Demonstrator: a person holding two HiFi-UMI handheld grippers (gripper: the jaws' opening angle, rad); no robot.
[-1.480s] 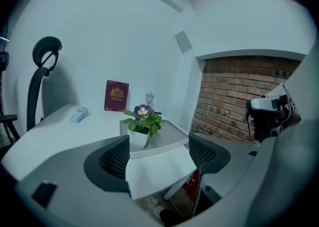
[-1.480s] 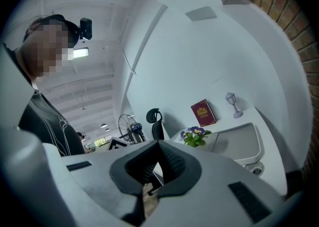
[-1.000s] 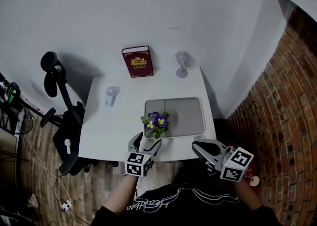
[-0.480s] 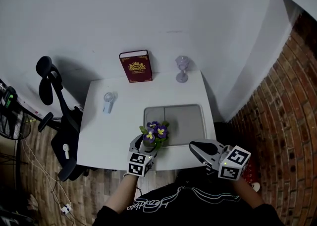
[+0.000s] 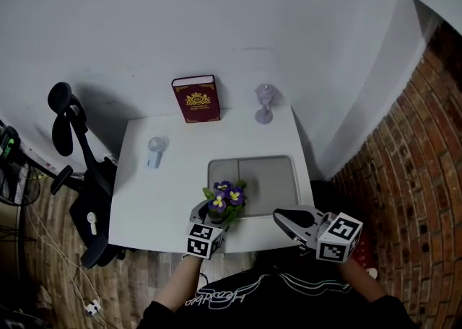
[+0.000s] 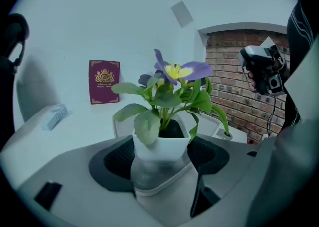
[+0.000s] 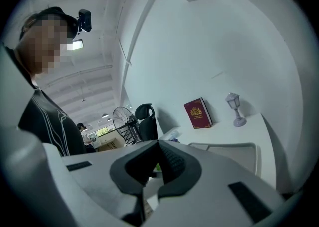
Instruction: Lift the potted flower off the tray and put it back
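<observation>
Low and just left of centre in the head view, the left tongs (image 5: 211, 215) had closed the gap they showed a second before. Then they stood spread and short of the plant. Now their dark pads (image 6: 115, 160) pressed on either side of the potted flower (image 6: 160, 144), low on its white pot — a firm clamp, by the look of the left gripper view. The plant sat at the near left corner of the tray (image 5: 274, 176), much where it had stood a second ago; whether its base had cleared the tray I could not tell. At lower right the right tongs (image 5: 284, 218) hung off the near edge of the counter (image 5: 177, 183), a little apart with nothing between them, hardly shifted. With the grasp made, I judged the lift to be the step in hand — the setting back was yet to come.
</observation>
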